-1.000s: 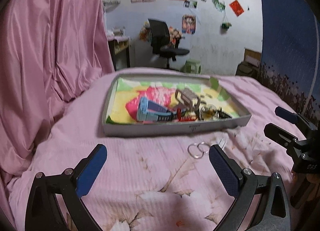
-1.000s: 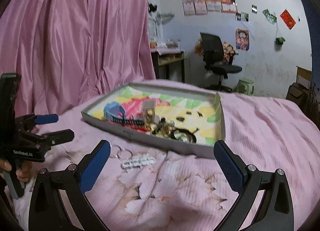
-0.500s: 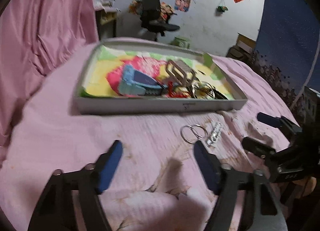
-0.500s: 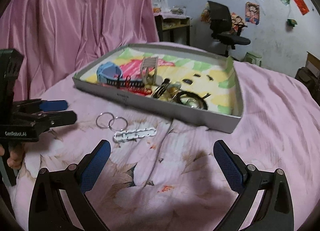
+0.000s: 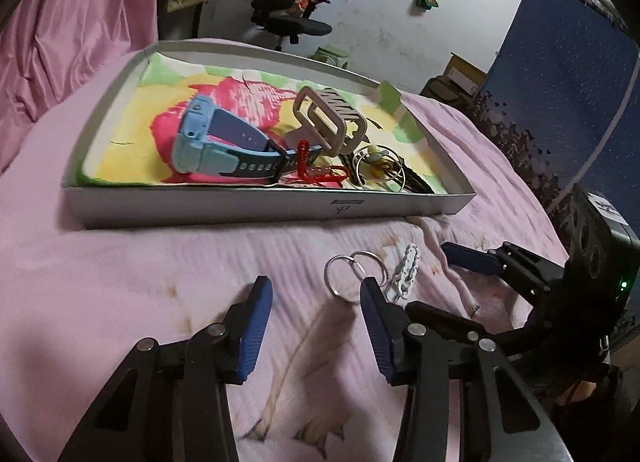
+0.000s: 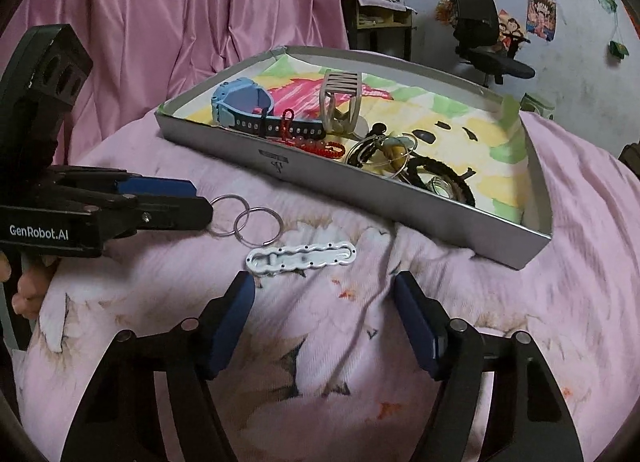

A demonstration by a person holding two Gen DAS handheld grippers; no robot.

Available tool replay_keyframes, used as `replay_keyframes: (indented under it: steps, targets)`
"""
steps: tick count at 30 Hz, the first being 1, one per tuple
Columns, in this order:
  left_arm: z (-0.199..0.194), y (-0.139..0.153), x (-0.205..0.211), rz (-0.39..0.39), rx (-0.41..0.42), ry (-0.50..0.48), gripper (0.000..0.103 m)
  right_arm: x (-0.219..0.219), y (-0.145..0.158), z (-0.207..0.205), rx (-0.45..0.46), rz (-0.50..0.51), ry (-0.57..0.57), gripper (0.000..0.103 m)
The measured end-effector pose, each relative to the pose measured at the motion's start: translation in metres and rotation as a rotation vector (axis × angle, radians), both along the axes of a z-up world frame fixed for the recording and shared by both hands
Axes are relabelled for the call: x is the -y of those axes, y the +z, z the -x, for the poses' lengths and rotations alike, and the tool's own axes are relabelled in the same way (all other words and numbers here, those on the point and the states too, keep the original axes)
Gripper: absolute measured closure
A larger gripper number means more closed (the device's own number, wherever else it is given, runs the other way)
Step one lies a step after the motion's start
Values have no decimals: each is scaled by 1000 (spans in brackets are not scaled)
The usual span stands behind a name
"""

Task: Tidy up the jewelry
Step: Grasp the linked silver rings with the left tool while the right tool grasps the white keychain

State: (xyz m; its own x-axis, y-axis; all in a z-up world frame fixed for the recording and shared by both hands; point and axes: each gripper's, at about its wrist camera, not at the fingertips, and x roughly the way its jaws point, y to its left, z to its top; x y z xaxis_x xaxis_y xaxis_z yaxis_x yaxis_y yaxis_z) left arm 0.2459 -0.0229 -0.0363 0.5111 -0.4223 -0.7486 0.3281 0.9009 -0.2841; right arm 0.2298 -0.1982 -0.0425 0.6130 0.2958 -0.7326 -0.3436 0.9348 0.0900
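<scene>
Two linked silver rings (image 5: pixel 354 274) and a white flat clip (image 5: pixel 404 274) lie on the pink bedspread in front of the grey tray (image 5: pixel 240 202). My left gripper (image 5: pixel 316 322) is open, low over the cloth, its right fingertip just short of the rings. In the right wrist view the white clip (image 6: pixel 300 254) lies just ahead of my open right gripper (image 6: pixel 324 318), and the rings (image 6: pixel 244 216) touch the left gripper's tips. The tray (image 6: pixel 360 178) holds a blue watch (image 6: pixel 240 102), a beige hair claw (image 6: pixel 340 98), red beads (image 5: pixel 316 170) and metal rings (image 5: pixel 376 170).
A pink curtain (image 6: pixel 180 14) hangs behind and to the left of the bed. A black office chair (image 5: pixel 280 2) and a desk stand by the far wall. A blue panel (image 5: pixel 560 82) rises on the right. A person's fingers (image 6: pixel 28 282) grip the left handle.
Both grippers have dropped and moved forward toward the rings and clip. Their jaws have narrowed, the left more than the right. Rings, clip and tray contents have not moved.
</scene>
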Motion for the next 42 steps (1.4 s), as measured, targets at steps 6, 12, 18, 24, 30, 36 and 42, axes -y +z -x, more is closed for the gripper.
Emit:
replay_keyframes:
  steps: [6,12,18,24,30,36,42]
  targets:
    - [-10,-6,7,13,-37,-31,68,-4,-4,-7,-23,-10,7,37]
    - [-19,-13,9,33,-72,-38,83,-2,-6,-13,-37,-23,-3,38]
    - [-24,-19,5,79,-102,-26,97,1,-7,-19,-46,-27,-16,43]
    - [-22,-20,5,75,-90,-17,98,4,-8,-25,-54,-48,-26,48]
    - [-18,-18,3,68,-68,4,98,7,-10,-27,-58,-69,-31,49]
    - [-15,-16,3,51,-38,15,98,8,-9,-24,-48,-71,-35,49]
    - [-14,-13,4,41,-22,19,98,10,-6,-23,-31,-78,-44,49]
